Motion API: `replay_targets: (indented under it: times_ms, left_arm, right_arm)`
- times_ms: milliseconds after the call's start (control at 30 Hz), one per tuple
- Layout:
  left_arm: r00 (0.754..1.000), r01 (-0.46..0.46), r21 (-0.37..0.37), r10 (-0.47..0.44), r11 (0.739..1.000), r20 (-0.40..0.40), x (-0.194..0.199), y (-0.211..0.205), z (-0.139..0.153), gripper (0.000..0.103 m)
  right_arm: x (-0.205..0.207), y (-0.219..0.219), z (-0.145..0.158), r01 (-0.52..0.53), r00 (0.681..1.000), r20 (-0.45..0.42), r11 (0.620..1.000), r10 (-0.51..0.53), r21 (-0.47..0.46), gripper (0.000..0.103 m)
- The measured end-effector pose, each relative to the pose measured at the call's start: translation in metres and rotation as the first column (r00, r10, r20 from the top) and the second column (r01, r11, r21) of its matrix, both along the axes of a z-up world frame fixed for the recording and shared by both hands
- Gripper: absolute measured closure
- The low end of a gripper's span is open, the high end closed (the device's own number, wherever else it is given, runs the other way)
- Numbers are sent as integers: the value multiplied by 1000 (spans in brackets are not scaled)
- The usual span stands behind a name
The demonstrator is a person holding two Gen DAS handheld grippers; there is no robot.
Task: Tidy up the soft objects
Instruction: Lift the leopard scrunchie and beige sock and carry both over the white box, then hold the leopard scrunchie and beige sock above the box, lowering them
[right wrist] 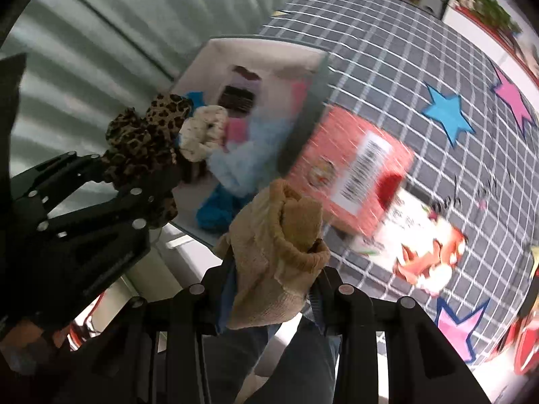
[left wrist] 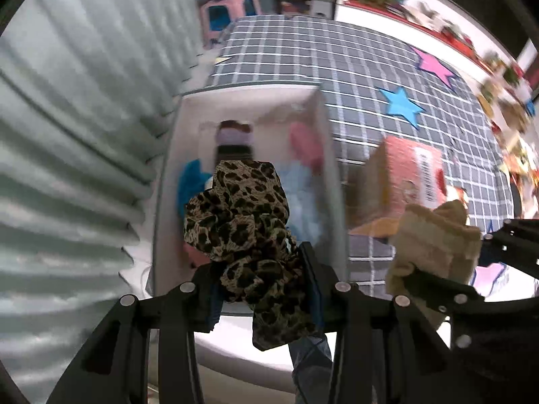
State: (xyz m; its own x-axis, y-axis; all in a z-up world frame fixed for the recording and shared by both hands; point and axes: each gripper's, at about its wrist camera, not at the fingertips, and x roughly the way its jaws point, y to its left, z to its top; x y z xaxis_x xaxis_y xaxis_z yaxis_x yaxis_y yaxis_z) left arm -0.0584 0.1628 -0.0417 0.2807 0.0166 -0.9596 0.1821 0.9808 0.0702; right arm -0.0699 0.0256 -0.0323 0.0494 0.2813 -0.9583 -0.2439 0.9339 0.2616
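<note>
While my left fingers (left wrist: 266,282) are pinching the limp scrunchie (left wrist: 241,222), right fingers (right wrist: 273,289) are clamping a soft sock (right wrist: 276,252) mid-bunch, over the box (left wrist: 168,175).

Leopard scrunchie (left wrist: 242,232), tan sock (right wrist: 279,252) (both clamped, aloft).

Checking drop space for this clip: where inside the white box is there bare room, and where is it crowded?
White box: bare floor shows only near its far wall, around the purple roll. Its middle and near end are crowded with the blue cloth, light-blue fluff and pink item. Outside, the checked mat lies bare between the box and the blue star.
</note>
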Motion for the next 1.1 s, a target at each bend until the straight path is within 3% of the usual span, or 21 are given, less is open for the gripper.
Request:
replay_targets:
  times_ms: [367, 567, 1100]
  left_arm:
    - [994, -107, 0, 107, 994, 3, 22, 33, -1, 60]
    - [990, -138, -8, 138, 990, -3, 37, 39, -2, 60]
    - [978, -208, -2, 208, 978, -30, 76, 44, -17, 60]
  right_arm:
    - [36, 40, 21, -121, 989, 89, 993, 121, -10, 64]
    - [61, 50, 25, -117, 985, 126, 993, 116, 0, 64]
    - [120, 60, 15, -63, 992, 111, 998, 61, 15, 64]
